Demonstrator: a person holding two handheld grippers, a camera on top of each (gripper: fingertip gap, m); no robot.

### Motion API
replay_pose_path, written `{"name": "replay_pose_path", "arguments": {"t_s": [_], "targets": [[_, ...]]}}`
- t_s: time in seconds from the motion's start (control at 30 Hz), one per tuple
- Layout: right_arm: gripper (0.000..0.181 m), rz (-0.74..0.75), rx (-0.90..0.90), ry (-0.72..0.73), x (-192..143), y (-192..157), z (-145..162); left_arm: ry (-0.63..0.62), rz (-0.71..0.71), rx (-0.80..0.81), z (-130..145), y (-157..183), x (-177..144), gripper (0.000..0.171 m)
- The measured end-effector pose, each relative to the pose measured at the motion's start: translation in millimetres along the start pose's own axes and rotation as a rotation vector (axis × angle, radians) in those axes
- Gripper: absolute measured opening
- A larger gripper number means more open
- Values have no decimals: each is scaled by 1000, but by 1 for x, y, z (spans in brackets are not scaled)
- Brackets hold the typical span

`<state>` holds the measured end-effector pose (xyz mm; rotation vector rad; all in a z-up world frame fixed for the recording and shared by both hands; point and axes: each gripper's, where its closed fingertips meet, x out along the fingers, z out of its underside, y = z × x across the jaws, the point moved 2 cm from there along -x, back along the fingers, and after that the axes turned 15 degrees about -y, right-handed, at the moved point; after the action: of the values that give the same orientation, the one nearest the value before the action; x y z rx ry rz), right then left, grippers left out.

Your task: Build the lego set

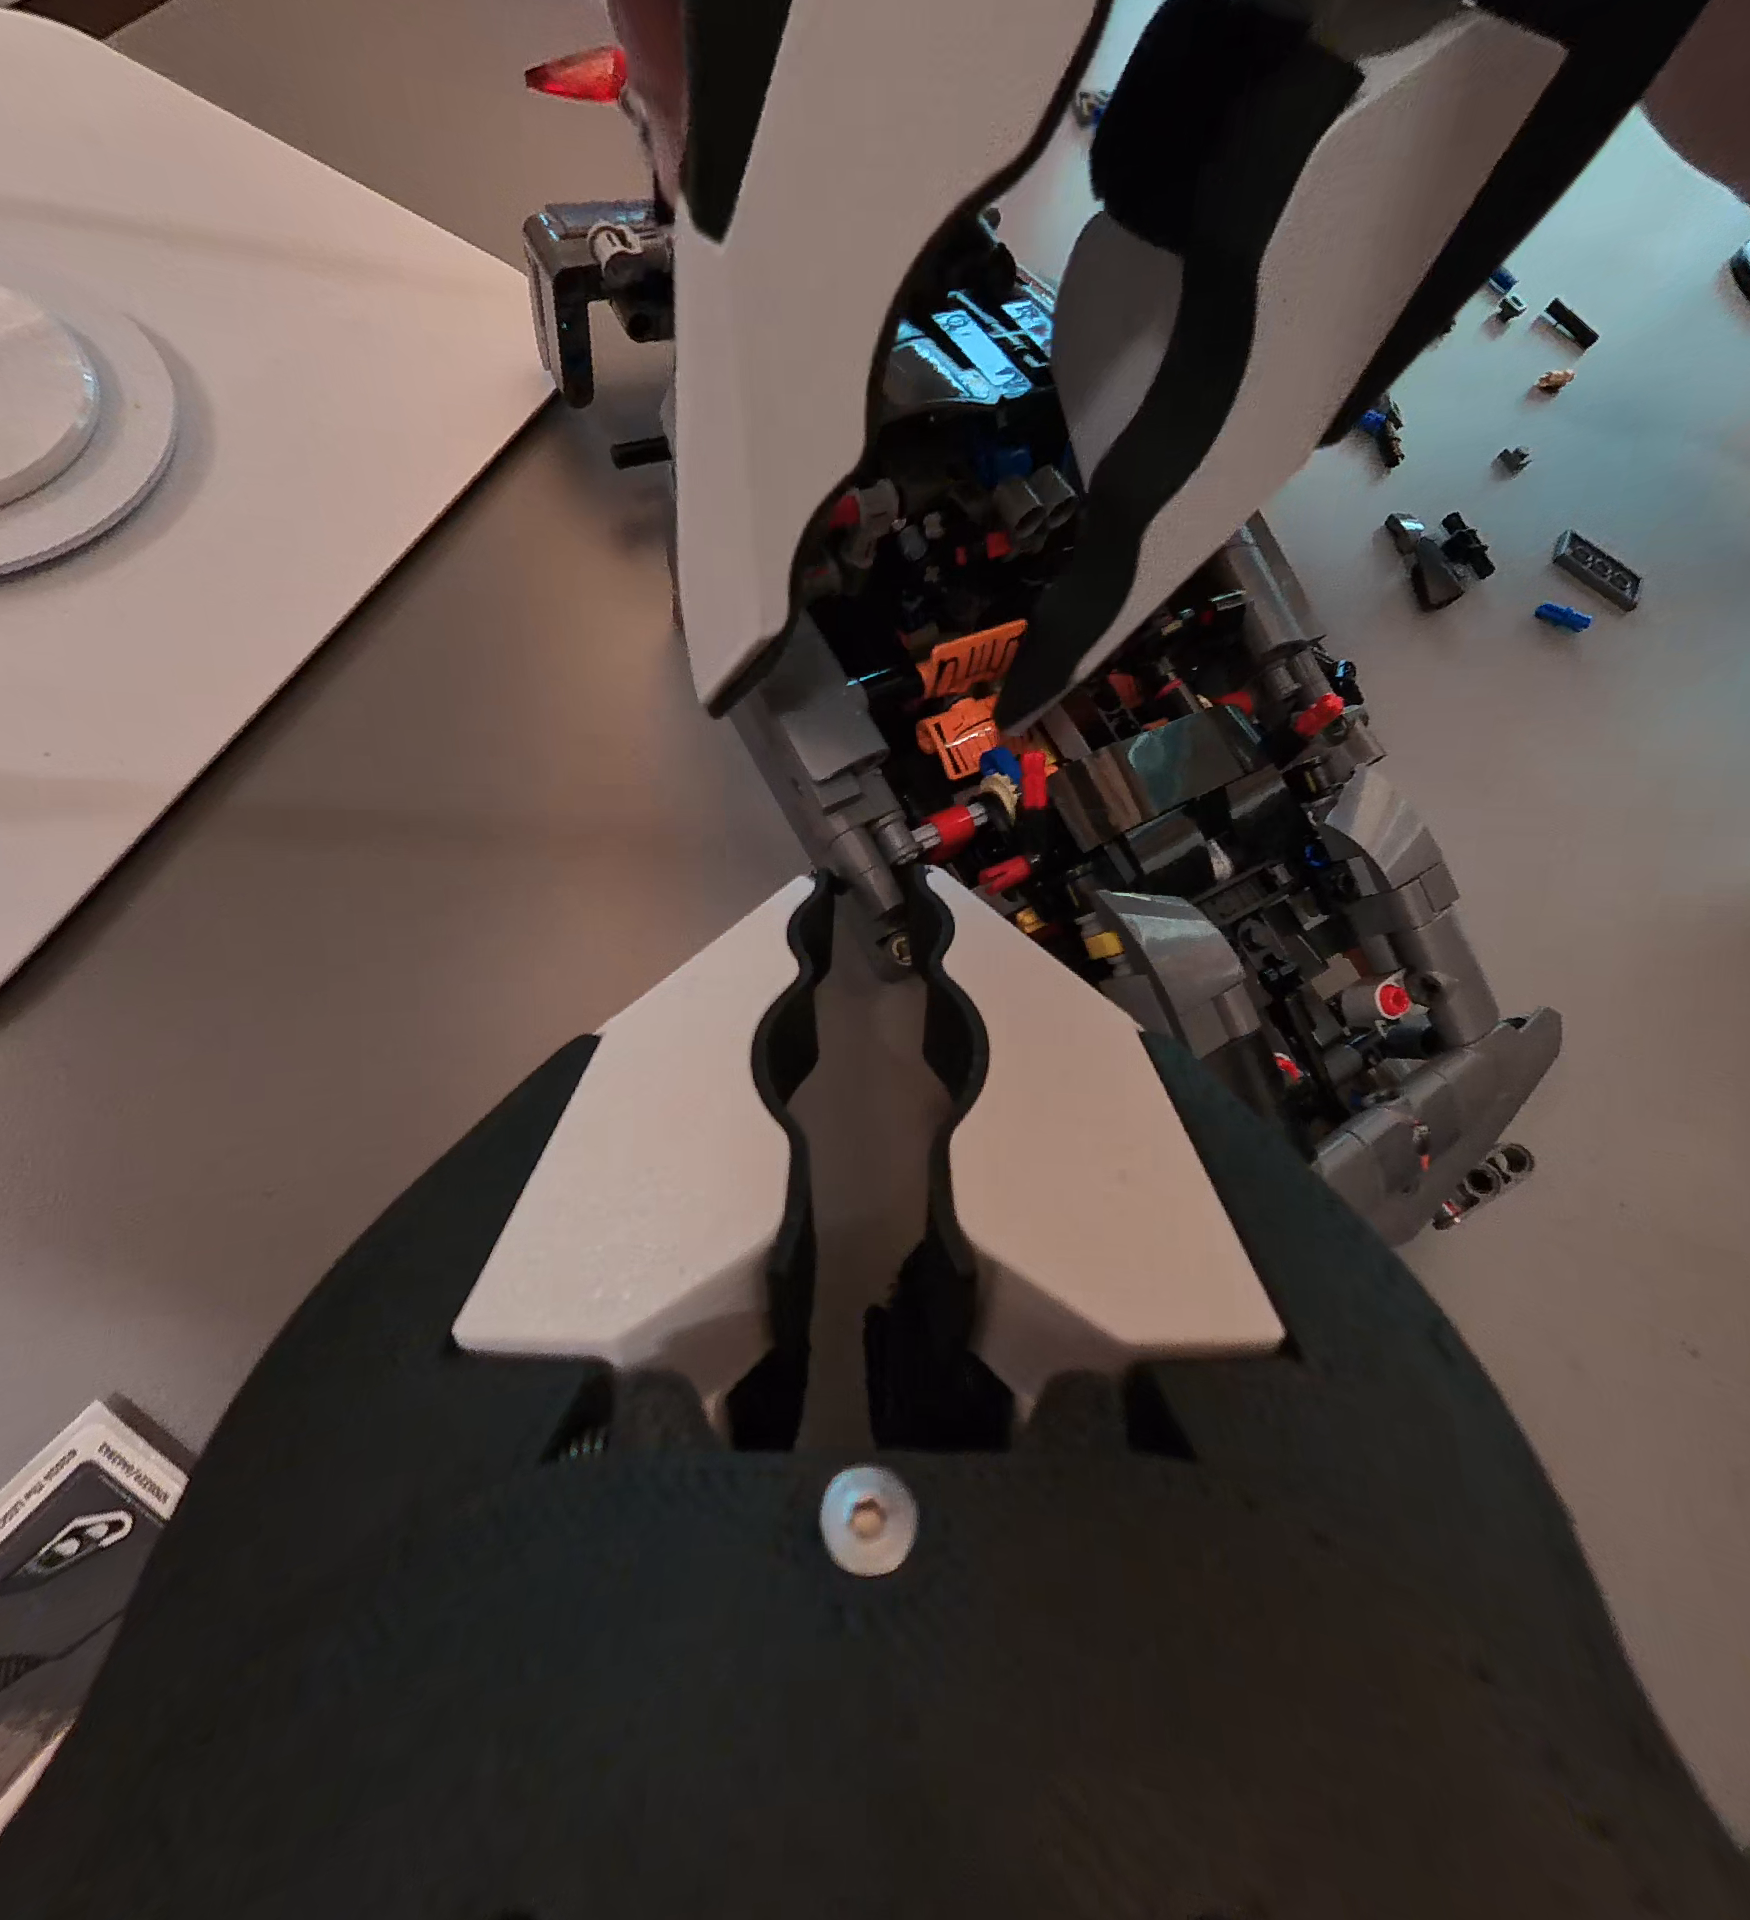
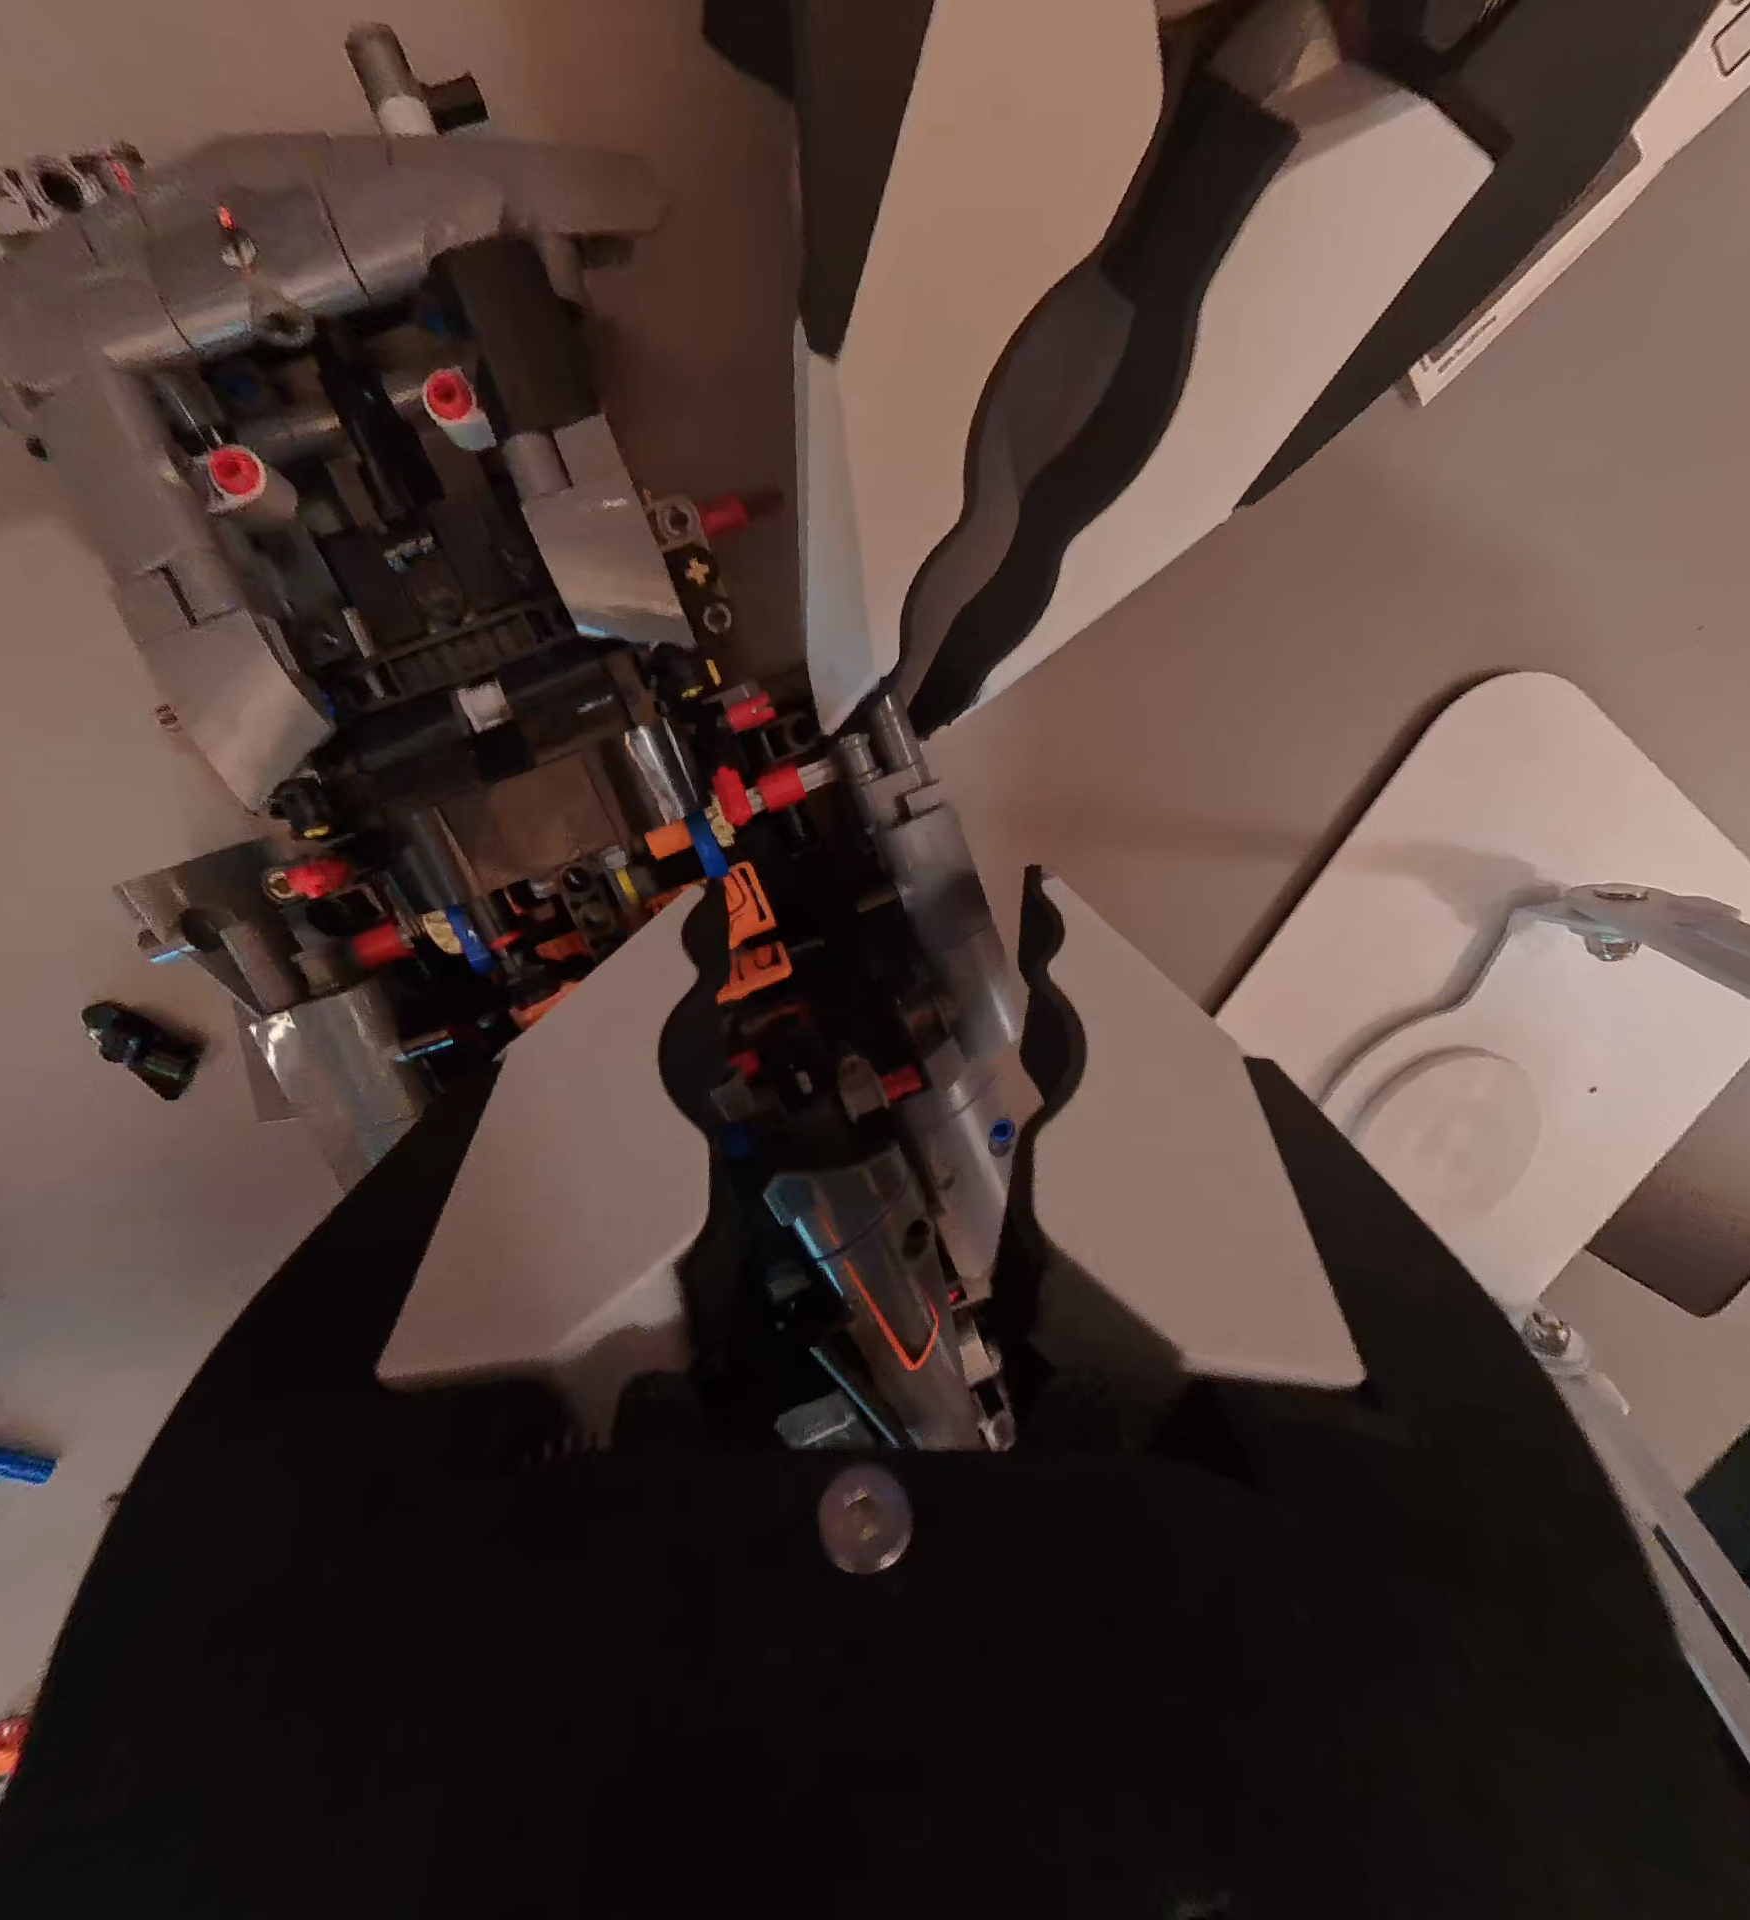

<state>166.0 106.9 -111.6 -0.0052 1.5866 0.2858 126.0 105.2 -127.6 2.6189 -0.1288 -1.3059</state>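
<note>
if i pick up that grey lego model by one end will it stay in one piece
Probably not reliably. The lego model is long, densely packed with parts, so likely heavy for its size. Red pins and thin beams stick out and may pop off. The left tool pinches only a narrow grey beam, so it could flex there.

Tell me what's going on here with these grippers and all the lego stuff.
A person is building a lego model, a grey and black vehicle-like build lying on the table. The left hand-held gripper pinches a grey beam at the model's edge, seemingly steadying it. The right hand-held gripper is open, straddling the model, one fingertip near the orange pieces inside. Loose parts lie scattered on the table beside the model, and an instruction booklet sits at the near edge.
</note>
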Motion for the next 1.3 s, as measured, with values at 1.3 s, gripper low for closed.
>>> {"name": "replay_pose_path", "arguments": {"t_s": [1.3], "targets": [[40, -88, -80, -50, 5, -8, -10, -5, -11, 19, -3, 4, 3, 11]]}}
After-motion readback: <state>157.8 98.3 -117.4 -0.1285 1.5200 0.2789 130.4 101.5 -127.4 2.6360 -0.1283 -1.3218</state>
